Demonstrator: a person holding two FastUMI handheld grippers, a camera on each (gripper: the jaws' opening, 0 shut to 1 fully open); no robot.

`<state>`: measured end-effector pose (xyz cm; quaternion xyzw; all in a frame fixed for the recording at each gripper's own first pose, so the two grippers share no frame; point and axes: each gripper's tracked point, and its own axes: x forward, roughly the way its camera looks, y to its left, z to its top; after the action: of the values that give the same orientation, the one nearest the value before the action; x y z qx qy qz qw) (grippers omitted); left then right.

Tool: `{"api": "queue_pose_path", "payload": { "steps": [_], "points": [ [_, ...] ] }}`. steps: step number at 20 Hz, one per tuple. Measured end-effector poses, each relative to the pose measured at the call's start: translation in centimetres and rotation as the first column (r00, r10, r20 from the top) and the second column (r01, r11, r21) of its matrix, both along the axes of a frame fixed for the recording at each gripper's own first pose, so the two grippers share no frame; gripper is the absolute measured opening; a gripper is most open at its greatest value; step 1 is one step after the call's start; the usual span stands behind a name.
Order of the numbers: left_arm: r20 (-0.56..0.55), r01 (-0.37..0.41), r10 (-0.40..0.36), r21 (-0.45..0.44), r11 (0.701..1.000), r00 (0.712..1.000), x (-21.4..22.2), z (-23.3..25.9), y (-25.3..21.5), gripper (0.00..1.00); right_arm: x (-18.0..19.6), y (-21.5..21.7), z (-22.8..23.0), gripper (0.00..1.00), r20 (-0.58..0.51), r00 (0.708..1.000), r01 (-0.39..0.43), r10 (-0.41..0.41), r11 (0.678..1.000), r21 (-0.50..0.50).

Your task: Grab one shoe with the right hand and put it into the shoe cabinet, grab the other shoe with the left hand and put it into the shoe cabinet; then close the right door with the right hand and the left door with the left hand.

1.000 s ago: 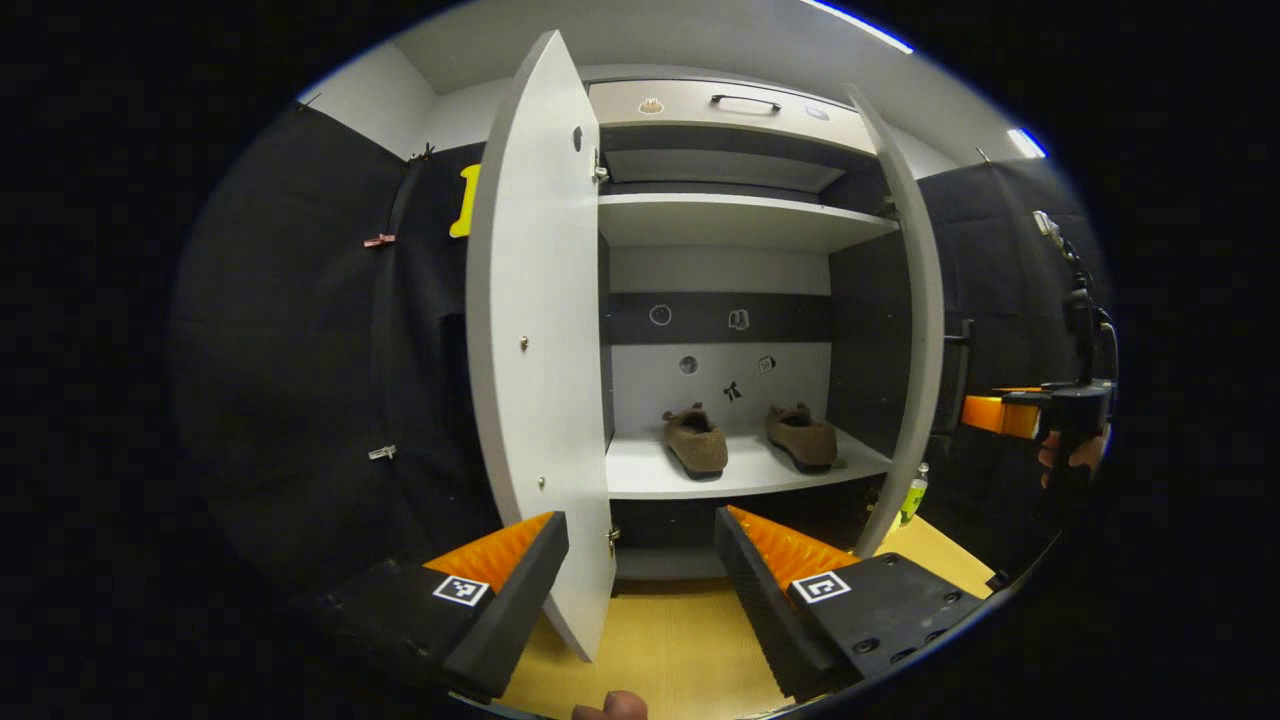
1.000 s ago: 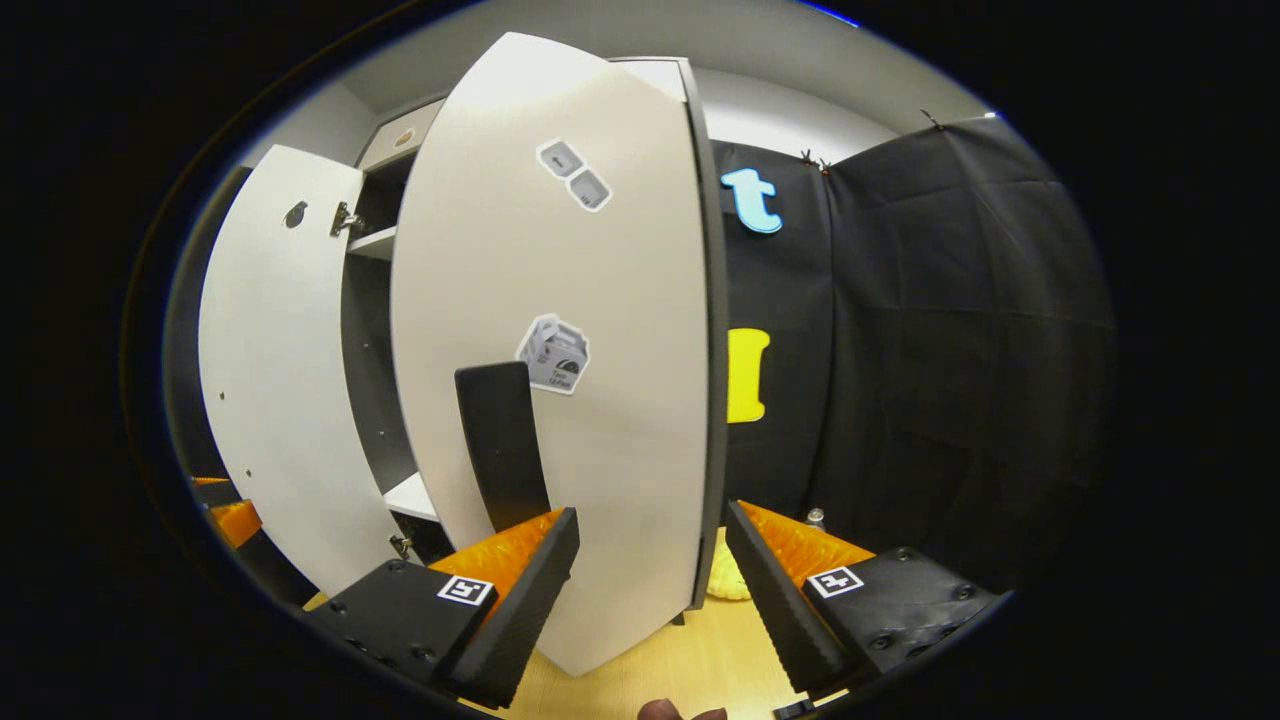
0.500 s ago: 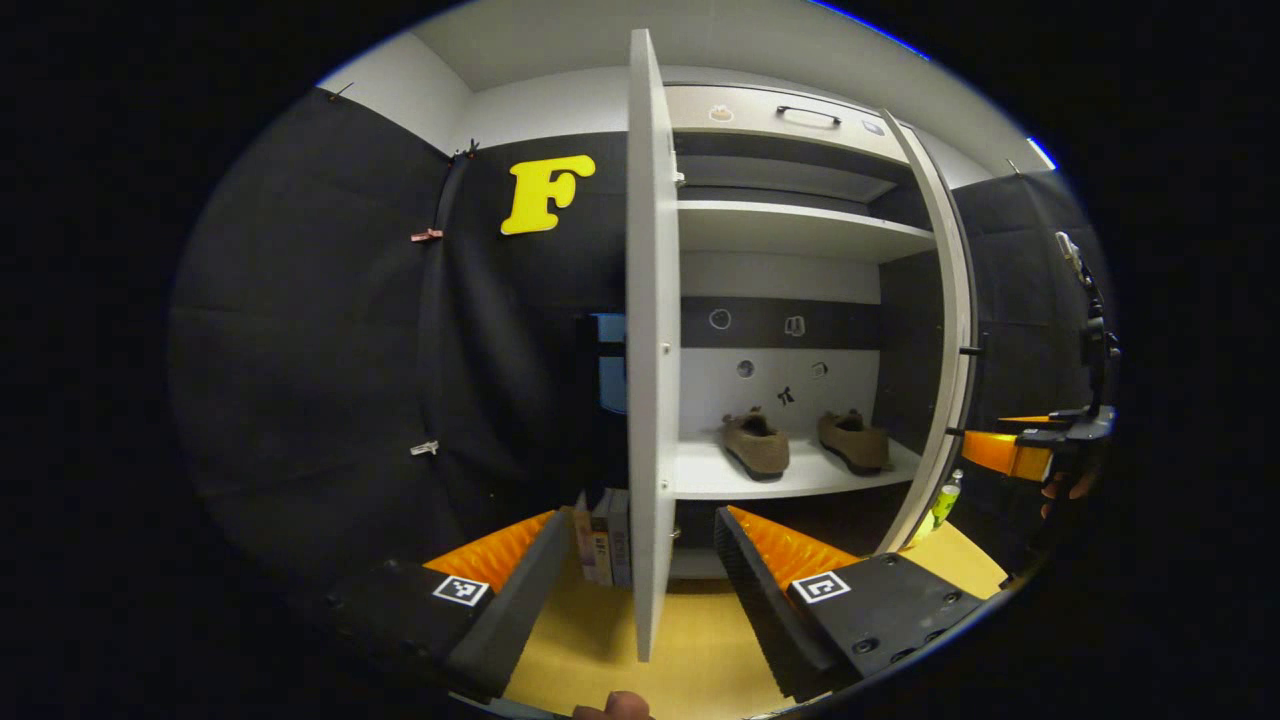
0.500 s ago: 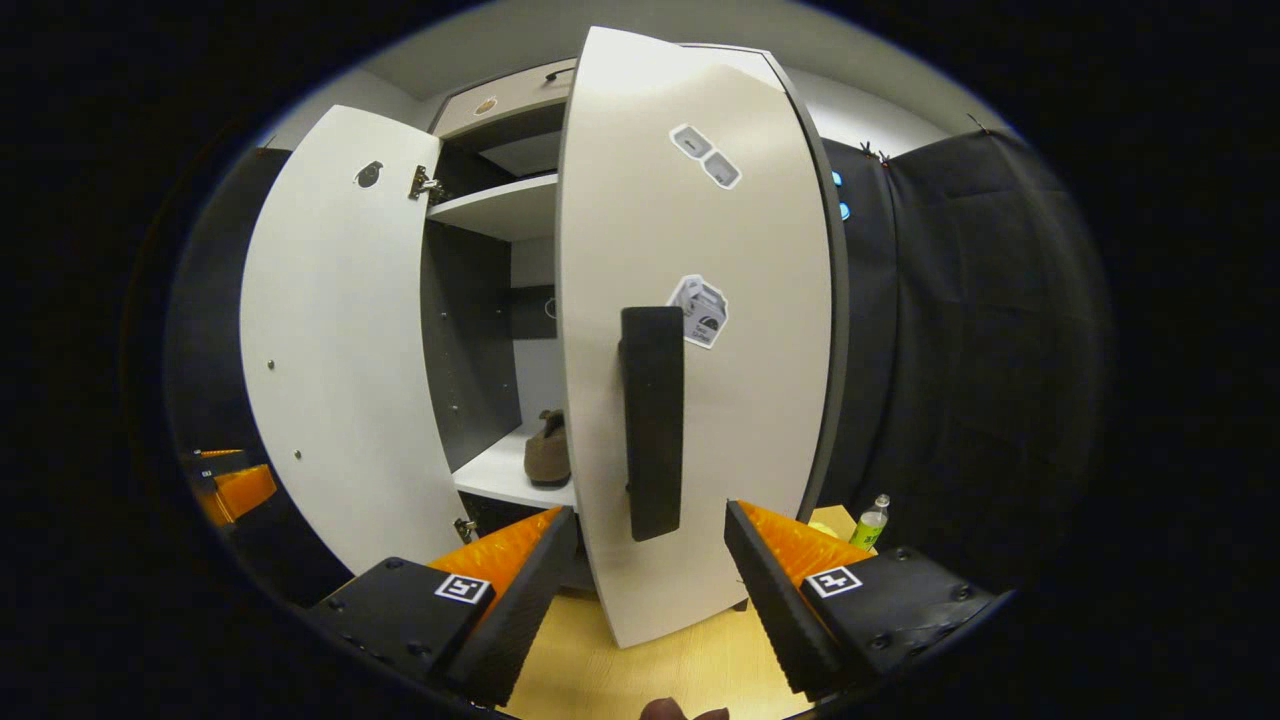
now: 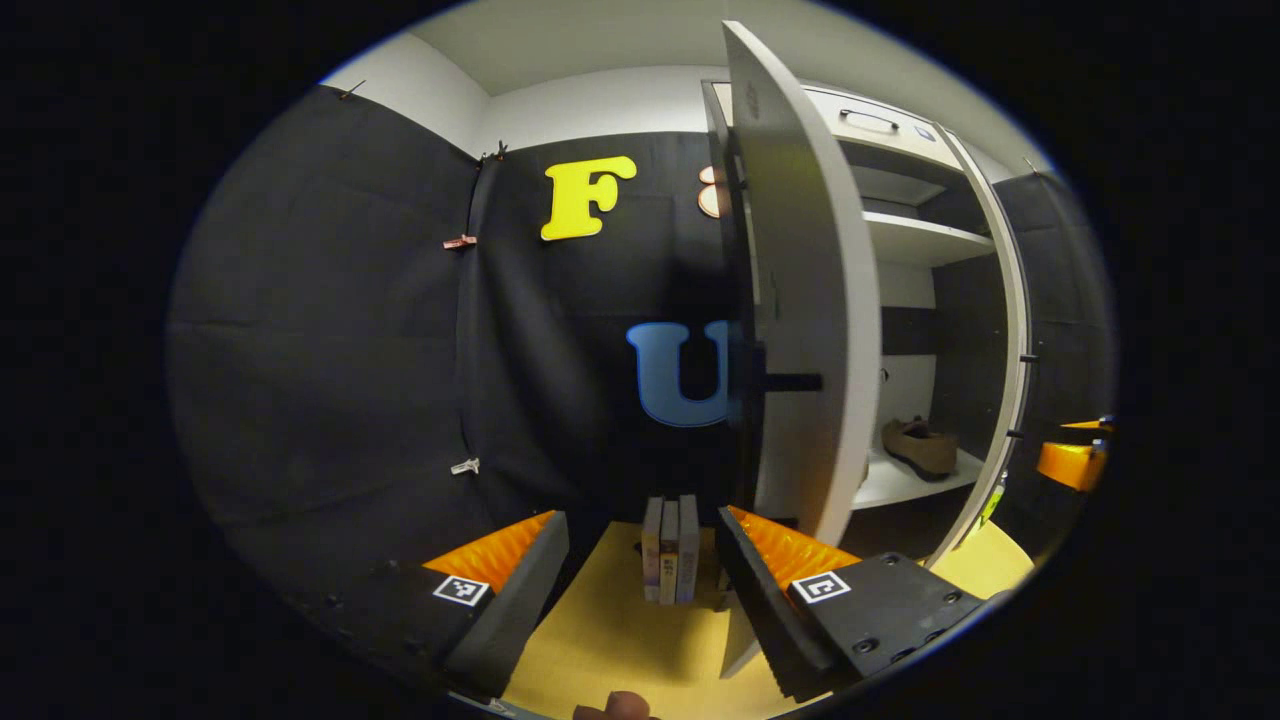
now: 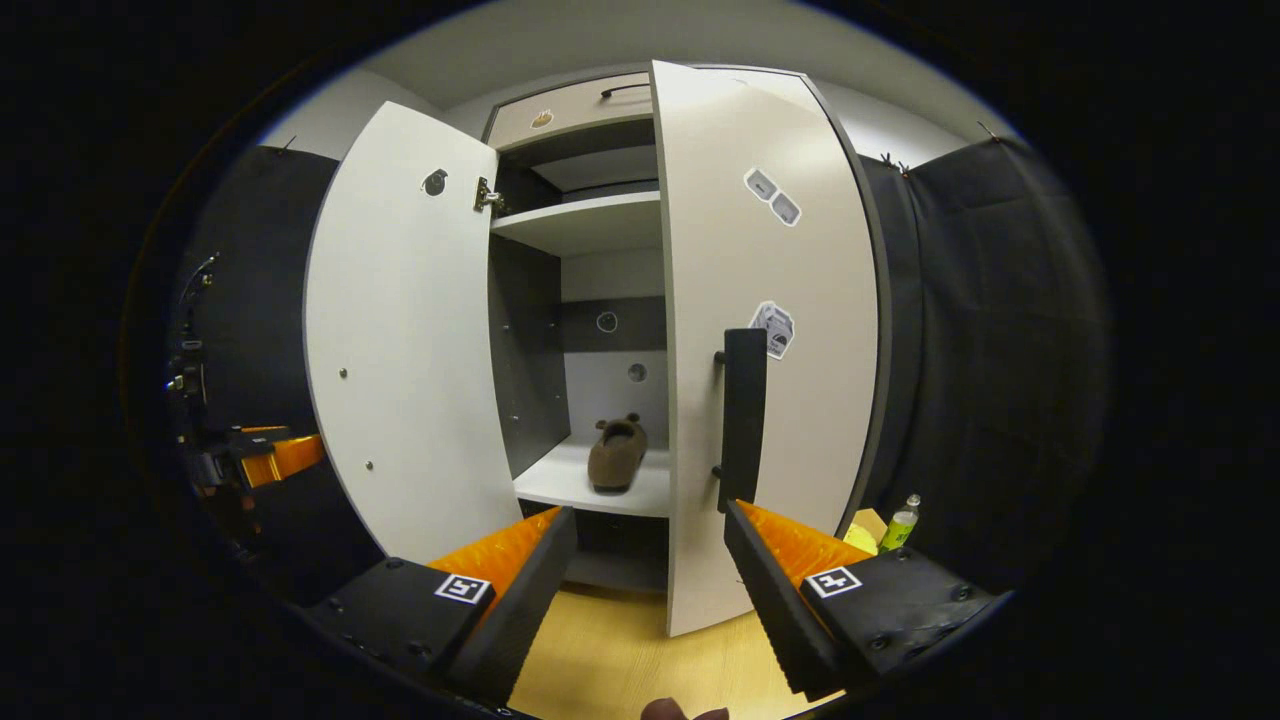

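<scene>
The shoe cabinet stands with both white doors ajar. One brown shoe (image 6: 617, 455) lies on the lower shelf (image 6: 560, 485); the left gripper view also shows a brown shoe (image 5: 920, 447) there. My right gripper (image 6: 650, 545) is open and empty, just before the right door (image 6: 790, 300), whose black handle (image 6: 743, 420) stands above its right finger. My left gripper (image 5: 640, 560) is open and empty by the outer side of the left door (image 5: 800, 300), near that door's handle (image 5: 792, 381). The left door's inner face (image 6: 400, 330) faces the right gripper view.
Several books (image 5: 670, 548) stand on the yellow floor (image 5: 610, 640) left of the cabinet. A green bottle (image 6: 900, 520) stands at the right of the cabinet. The other gripper shows far off at each view's edge: right gripper (image 5: 1070, 465), left gripper (image 6: 270, 455).
My left gripper has swung left round the left door's edge to its outer side. In the right gripper view the right door has turned and its handle now stands near my right finger.
</scene>
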<state>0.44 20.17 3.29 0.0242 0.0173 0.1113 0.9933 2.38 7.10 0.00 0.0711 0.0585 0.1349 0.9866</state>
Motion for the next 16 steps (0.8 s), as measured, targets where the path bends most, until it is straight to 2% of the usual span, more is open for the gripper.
{"api": "queue_pose_path", "payload": {
  "steps": [4,8,12,16],
  "points": [
    [0.001,0.013,-0.013,0.005,1.000,1.000,2.7,0.1,0.8,0.94,-1.2,-0.3,0.2,0.98,0.002,1.000,0.016,-0.016,1.000,0.008],
    [-0.003,0.018,-0.018,0.063,0.998,1.000,3.3,0.1,0.7,0.93,-1.8,-1.1,0.4,0.98,0.003,1.000,0.029,-0.029,0.999,0.020],
    [-0.002,0.021,-0.021,0.035,0.999,1.000,3.5,-0.2,-0.2,0.92,-1.7,-1.6,0.6,0.98,0.006,0.999,0.036,-0.036,0.999,0.024],
    [-0.005,0.026,-0.026,0.047,0.999,1.000,3.5,-0.1,-1.8,0.91,-1.8,-2.0,0.6,0.98,0.005,1.000,0.027,-0.028,0.999,0.031]
  ]
}}
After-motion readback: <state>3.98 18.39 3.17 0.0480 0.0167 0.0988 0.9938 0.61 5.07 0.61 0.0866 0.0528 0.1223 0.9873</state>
